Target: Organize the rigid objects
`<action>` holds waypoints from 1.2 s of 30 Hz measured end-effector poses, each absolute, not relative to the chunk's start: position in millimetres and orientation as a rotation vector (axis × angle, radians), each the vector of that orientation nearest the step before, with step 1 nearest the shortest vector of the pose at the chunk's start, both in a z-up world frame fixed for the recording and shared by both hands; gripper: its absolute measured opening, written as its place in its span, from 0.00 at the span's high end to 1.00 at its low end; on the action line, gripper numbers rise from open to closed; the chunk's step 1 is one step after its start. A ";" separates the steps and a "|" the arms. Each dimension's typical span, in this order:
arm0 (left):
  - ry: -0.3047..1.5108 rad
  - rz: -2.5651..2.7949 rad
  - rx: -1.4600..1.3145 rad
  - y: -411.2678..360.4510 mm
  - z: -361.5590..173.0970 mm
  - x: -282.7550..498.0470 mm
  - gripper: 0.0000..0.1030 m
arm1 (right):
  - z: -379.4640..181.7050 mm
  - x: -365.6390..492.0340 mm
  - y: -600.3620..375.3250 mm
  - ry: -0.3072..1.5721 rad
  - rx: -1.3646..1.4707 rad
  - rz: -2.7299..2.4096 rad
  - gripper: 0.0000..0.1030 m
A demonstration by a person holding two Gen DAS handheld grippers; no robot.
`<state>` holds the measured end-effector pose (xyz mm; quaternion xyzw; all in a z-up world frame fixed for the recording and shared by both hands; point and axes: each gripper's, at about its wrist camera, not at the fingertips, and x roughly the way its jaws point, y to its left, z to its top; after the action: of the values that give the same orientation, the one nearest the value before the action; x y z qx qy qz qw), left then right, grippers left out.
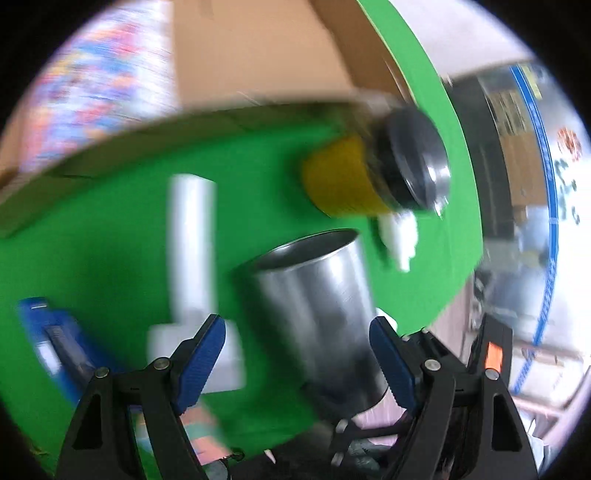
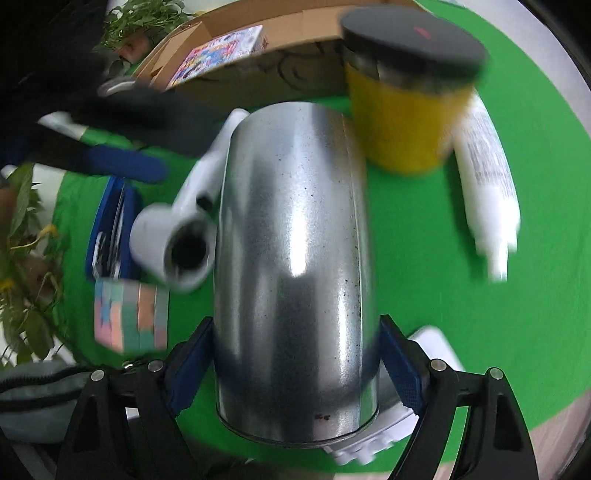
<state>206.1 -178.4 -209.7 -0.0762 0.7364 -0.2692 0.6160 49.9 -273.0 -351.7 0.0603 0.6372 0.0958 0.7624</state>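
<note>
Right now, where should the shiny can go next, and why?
Probably lift the metal can and carry it toward the cardboard box behind. The right gripper already squeezes its sides, while the left gripper is open and empty. The yellow tub stands close, so steer around it.

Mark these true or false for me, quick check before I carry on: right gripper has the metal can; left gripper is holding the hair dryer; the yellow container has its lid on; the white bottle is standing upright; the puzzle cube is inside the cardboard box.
1. The right gripper grips the metal can. True.
2. The left gripper holds the hair dryer. False: its jaws are open and empty.
3. The yellow container has its dark lid on. True.
4. The white bottle stands upright. False: it lies on its side on the green cloth.
5. The puzzle cube is in the cardboard box. False: it sits on the cloth.
</note>
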 end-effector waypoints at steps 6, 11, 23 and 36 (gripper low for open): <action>1.768 -0.597 -0.135 -223.3 -240.1 203.0 0.19 | -345.5 36.4 -301.6 1.308 0.277 0.261 0.17; 1.795 -0.551 -0.184 -218.6 -243.9 202.2 0.19 | -355.2 43.0 -306.5 1.296 0.325 0.282 0.18; 1.705 -0.437 -0.149 -202.8 -199.5 204.6 0.20 | -338.7 54.3 -304.5 1.224 0.447 0.356 0.19; 1.407 -0.380 -0.109 -183.2 -56.1 188.8 0.20 | -220.3 82.8 -291.3 1.056 0.388 0.474 0.19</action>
<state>188.8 -183.2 -56.1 -0.0498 0.6425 -0.1736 0.7447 82.8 -291.3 -220.3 0.1823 0.4959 0.2225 0.8194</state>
